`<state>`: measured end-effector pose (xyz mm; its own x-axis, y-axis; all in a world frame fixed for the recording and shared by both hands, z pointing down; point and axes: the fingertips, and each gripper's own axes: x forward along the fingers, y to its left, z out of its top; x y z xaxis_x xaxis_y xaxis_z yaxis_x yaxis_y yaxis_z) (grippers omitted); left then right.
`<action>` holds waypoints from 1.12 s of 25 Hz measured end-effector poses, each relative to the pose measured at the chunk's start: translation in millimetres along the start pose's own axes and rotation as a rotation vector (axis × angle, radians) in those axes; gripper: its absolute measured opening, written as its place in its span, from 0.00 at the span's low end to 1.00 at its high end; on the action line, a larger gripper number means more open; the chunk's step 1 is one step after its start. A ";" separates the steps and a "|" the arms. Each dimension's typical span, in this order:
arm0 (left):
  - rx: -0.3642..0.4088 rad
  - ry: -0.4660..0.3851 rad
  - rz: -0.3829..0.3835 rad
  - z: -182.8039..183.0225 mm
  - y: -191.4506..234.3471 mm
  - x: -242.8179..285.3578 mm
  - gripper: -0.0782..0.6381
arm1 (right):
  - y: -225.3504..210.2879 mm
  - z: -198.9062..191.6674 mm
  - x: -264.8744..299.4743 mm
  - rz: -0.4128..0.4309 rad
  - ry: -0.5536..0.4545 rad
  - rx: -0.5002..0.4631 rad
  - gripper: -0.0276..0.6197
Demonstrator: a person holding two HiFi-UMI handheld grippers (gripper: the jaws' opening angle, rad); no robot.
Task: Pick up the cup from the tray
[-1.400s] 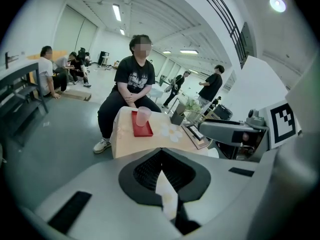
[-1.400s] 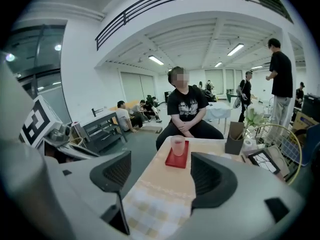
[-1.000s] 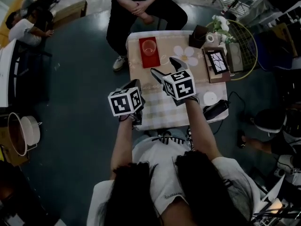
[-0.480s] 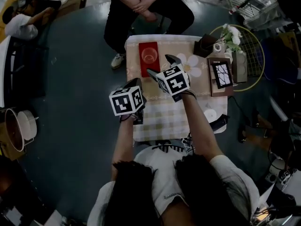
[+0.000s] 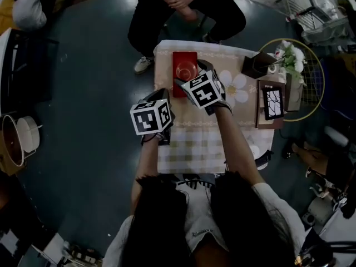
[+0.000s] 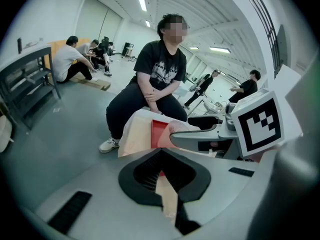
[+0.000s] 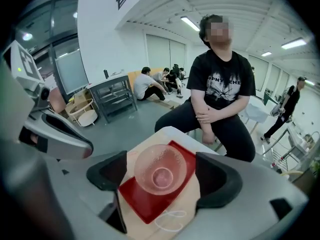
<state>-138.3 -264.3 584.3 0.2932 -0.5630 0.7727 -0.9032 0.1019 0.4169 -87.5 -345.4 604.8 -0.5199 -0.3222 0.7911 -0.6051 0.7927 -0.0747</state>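
Note:
A clear, pinkish cup (image 5: 187,70) stands upright on a red tray (image 5: 179,89) at the far left of the small table. My right gripper (image 5: 192,74) reaches over the tray, its jaws opening wide. In the right gripper view the cup (image 7: 161,170) sits between the two black pads (image 7: 107,171), touching neither, with the tray (image 7: 150,204) under it. My left gripper (image 5: 160,97) hovers at the table's left edge, short of the tray. In the left gripper view, my left gripper (image 6: 162,184) has its pads together with nothing between them.
A person (image 5: 183,4) sits just behind the table's far edge. The checked tablecloth (image 5: 194,143) covers the near half. To the right lie a flower-shaped mat (image 5: 233,85), a framed picture (image 5: 272,102), a dark box (image 5: 257,65) and flowers in a wire basket (image 5: 292,54).
My right gripper has moved forward over the tray and its jaws now stand on either side of the cup. The left gripper has hardly moved.

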 end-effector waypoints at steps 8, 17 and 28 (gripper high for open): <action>-0.038 0.014 0.019 -2.4 15.8 11.7 0.11 | 3.2 -12.0 32.1 0.012 0.109 -0.068 0.68; -0.061 0.027 0.017 -7.2 21.0 16.3 0.11 | -4.2 -17.5 39.7 -0.021 0.130 -0.041 0.67; -0.022 0.035 -0.020 -7.3 0.0 13.6 0.11 | -5.6 -31.8 -0.2 -0.046 0.126 -0.050 0.67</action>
<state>-132.1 -266.0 598.3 0.3225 -0.5365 0.7798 -0.8900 0.1086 0.4428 -64.8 -333.4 624.3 -0.4107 -0.2943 0.8630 -0.5944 0.8042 -0.0086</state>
